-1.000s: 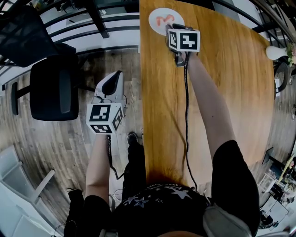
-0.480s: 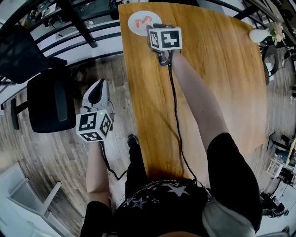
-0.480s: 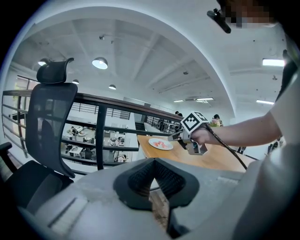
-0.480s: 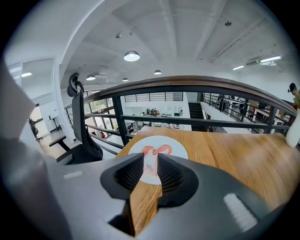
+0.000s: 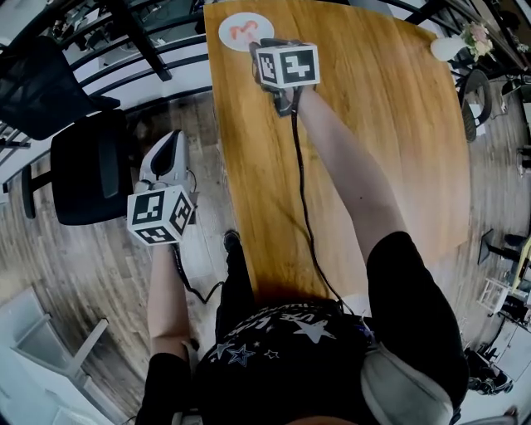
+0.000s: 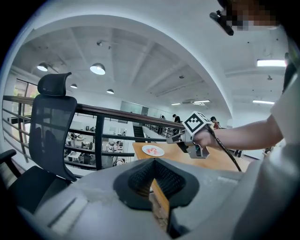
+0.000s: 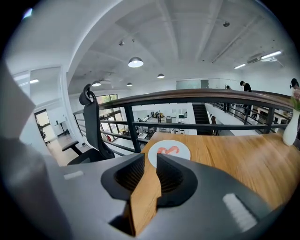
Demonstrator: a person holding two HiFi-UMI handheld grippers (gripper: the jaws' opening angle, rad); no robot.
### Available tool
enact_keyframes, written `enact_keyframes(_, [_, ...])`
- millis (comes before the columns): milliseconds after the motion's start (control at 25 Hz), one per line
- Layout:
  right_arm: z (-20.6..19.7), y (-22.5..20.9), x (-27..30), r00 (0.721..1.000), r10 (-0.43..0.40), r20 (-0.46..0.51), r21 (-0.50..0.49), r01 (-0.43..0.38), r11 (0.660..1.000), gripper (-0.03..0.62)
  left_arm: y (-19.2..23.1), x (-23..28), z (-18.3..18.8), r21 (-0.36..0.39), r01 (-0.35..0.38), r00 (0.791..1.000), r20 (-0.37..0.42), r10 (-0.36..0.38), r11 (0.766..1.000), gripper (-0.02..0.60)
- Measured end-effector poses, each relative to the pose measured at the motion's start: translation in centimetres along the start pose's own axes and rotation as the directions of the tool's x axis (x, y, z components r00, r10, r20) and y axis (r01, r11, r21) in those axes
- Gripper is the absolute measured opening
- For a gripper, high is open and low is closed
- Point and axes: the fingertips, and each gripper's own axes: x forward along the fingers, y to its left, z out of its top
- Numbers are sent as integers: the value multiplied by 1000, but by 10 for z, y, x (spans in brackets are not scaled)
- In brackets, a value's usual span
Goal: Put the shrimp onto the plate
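An orange shrimp [image 5: 242, 31] lies on the white round plate [image 5: 258, 20] at the far left corner of the wooden table [image 5: 373, 124]. My right gripper [image 5: 259, 46] hovers just short of the plate and points at it. Its jaws are apart and closing, with nothing between them. In the right gripper view the shrimp [image 7: 167, 150] and plate [image 7: 180, 155] lie straight ahead of the right gripper [image 7: 150, 160]. My left gripper [image 5: 169, 139] hangs over the floor left of the table, shut and empty. From the left gripper view the plate [image 6: 153, 150] and right gripper [image 6: 171, 139] are far off.
A black office chair [image 5: 91, 166] stands on the wooden floor left of the left gripper. A dark railing [image 7: 197, 98] runs behind the table's far edge. A white vase with flowers [image 5: 452, 46] stands at the table's far right.
The whole view has slid left. The right gripper sits a touch further back from the plate. The left gripper still hangs over the floor, drifted slightly left.
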Motion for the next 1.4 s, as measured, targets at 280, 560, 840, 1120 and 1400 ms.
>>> enact_keyframes(280, [7, 29, -52, 998, 55, 27, -5, -54, 999, 71, -24, -39, 10, -2, -5, 1000, 25, 5, 1000, 2])
enact_keyframes(560, [8, 53, -106, 994, 95, 52, -32, -93, 995, 49, -40, -78, 3, -57, -23, 1000, 20, 24, 998, 2])
enact_keyframes(840, [-1, 65, -166, 987, 124, 98, -26, -122, 992, 34, -68, -112, 11, -40, -24, 998, 55, 26, 999, 2])
enact_keyframes(1120, [-3, 75, -229, 974, 174, 143, -24, -173, 985, 20, -106, -139, 19, -1, -5, 998, 61, 5, 1000, 2])
enact_keyframes(1400, [-16, 77, -300, 955, 227, 192, -34, -224, 974, 5, -139, -168, 22, 26, -13, 996, 83, 11, 1000, 2])
